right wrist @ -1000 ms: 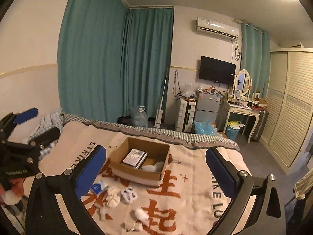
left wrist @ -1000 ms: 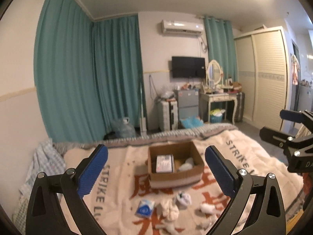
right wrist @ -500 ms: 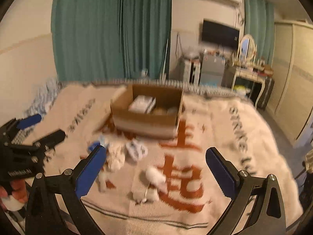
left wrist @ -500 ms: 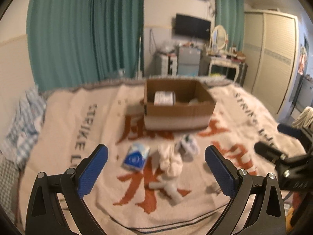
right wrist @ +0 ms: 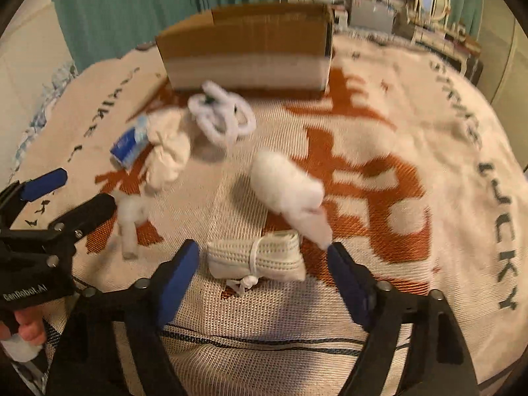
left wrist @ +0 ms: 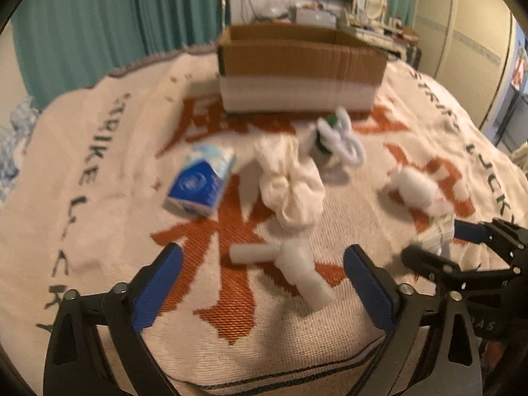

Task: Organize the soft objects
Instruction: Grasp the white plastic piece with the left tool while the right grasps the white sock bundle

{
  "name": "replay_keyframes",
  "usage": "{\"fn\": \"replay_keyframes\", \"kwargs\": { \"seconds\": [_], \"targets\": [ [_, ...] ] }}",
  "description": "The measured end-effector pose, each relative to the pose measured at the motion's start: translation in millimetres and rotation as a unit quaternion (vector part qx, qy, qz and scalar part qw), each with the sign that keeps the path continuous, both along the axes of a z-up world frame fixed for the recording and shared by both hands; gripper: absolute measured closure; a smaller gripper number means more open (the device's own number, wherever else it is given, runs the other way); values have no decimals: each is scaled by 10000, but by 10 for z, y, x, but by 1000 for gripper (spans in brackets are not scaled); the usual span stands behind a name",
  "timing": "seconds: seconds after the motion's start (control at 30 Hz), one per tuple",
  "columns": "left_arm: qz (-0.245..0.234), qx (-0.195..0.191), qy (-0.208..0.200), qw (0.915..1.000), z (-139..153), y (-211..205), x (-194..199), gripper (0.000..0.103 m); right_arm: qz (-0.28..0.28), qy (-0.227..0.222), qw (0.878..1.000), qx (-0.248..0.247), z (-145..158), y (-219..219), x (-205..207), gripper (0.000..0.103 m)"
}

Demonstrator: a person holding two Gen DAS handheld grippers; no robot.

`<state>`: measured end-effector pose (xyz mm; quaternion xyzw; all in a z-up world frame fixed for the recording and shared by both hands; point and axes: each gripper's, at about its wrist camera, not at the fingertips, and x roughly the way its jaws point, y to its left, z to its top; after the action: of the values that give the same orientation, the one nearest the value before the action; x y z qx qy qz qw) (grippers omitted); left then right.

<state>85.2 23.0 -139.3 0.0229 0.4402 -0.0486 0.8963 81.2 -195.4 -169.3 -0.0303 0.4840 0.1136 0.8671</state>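
Note:
Several soft white items lie on the blanket in front of a cardboard box (left wrist: 297, 66). My left gripper (left wrist: 262, 283) is open, low over a white rolled T-shaped piece (left wrist: 290, 269) that lies between its fingers. Beyond it are a crumpled white cloth (left wrist: 290, 184), a blue tissue pack (left wrist: 201, 181) and a white looped item (left wrist: 336, 138). My right gripper (right wrist: 264, 277) is open around a folded white mask (right wrist: 257, 259). A fluffy white lump (right wrist: 287, 191) lies just past it. The box also shows in the right wrist view (right wrist: 247, 52).
The bed is covered by a cream blanket (right wrist: 412, 132) with orange characters and dark letters. Its front edge is just below both grippers. Teal curtains (left wrist: 99, 33) hang behind the bed. A wardrobe (left wrist: 468, 33) stands at the right.
Both grippers have come down and forward from a high room view to just above the blanket. The soft items now lie between their open fingers.

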Motion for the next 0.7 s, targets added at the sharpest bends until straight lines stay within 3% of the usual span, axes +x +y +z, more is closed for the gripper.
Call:
{"fn": "replay_keyframes", "kwargs": {
  "seconds": [0.1, 0.17, 0.33, 0.47, 0.57, 0.67, 0.7],
  "targets": [
    [-90, 48, 267, 9996, -144, -35, 20, 10, -31, 66, 10000, -39, -36, 13, 8, 46],
    [-147, 2, 426, 9990, -228, -30, 29, 22, -63, -4, 10000, -66, -19, 16, -7, 47],
    [-330, -325, 560, 9974, -284, -45, 83, 36, -15, -130, 9998, -153, 42, 77, -28, 47],
    [-260, -487, 635, 9965, -329, -24, 169, 37, 96, -165, 9996, -218, 55, 136, -43, 47],
    [-193, -660, 659, 9955, -330, 35, 188, 54, 133, -211, 9994, -234, 86, 149, -65, 47],
    [-347, -862, 711, 9931, -301, 47, 146, 81, 226, -223, 9993, -220, 114, 178, -119, 47],
    [-344, -817, 680, 9937, -274, 36, 119, 81, 277, -240, 9991, -205, 132, 195, -152, 47]
  ]
}}
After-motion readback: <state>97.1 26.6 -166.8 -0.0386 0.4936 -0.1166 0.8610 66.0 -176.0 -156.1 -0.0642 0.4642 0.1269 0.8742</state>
